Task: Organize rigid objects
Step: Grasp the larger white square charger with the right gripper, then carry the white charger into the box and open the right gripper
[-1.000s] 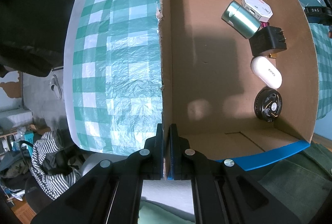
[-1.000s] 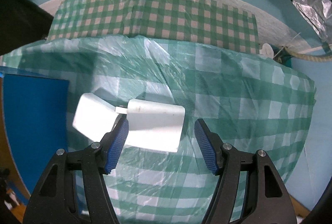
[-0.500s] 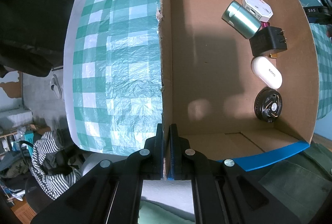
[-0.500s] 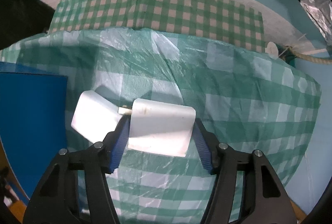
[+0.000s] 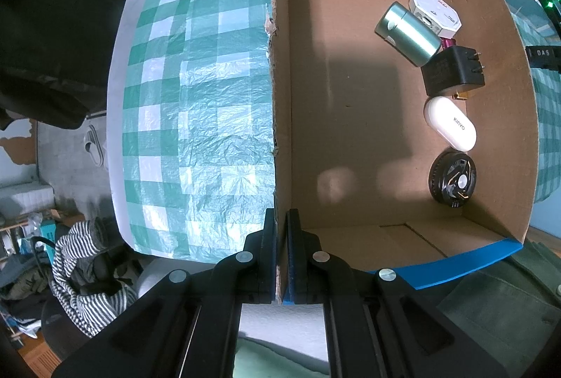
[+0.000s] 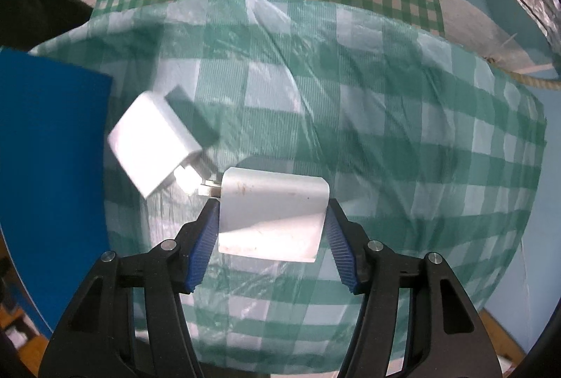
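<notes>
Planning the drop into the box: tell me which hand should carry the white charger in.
Right. The right gripper already has the white charger between its pads, while the left gripper is clamped on the box wall, steadying it.

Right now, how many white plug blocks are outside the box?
2. One white plug block sits between the right gripper jaws, gripped. The second white block lies on the checked cloth, up-left, near the blue box wall. Others may be out of view.
</notes>
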Demonstrator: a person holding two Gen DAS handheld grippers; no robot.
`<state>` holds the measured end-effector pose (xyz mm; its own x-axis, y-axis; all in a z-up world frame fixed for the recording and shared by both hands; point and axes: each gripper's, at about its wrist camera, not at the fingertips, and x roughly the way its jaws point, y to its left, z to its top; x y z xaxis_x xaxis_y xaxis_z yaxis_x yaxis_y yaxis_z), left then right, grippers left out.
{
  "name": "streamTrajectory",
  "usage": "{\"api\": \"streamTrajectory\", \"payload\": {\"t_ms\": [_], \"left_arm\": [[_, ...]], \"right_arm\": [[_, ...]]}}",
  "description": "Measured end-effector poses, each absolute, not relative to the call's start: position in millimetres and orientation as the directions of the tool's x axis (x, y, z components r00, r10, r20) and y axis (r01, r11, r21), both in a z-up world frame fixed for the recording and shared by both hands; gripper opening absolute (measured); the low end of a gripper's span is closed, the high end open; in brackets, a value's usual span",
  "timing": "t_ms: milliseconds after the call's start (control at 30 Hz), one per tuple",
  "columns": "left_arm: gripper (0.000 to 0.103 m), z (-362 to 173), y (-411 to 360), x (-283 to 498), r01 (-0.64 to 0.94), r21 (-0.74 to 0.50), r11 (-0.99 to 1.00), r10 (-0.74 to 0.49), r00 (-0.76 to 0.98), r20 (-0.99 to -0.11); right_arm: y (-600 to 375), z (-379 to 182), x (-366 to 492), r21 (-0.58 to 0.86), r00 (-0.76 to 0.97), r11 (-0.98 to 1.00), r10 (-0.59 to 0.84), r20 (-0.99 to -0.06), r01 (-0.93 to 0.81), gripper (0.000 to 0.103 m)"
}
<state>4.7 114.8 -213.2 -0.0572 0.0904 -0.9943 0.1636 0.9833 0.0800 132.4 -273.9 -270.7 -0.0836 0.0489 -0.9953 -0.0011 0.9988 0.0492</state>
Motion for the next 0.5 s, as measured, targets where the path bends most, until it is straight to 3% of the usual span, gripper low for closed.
{"api": "streamTrajectory", "payload": {"t_ms": [500], "left_arm": [[0.005, -213, 112, 5, 0.175, 0.087, 0.981, 0.098, -0.053, -0.994]], "right_arm": [[-275, -268, 122, 0.055, -0.052, 0.998, 0.054, -0.997, -0.004, 0.058]]}}
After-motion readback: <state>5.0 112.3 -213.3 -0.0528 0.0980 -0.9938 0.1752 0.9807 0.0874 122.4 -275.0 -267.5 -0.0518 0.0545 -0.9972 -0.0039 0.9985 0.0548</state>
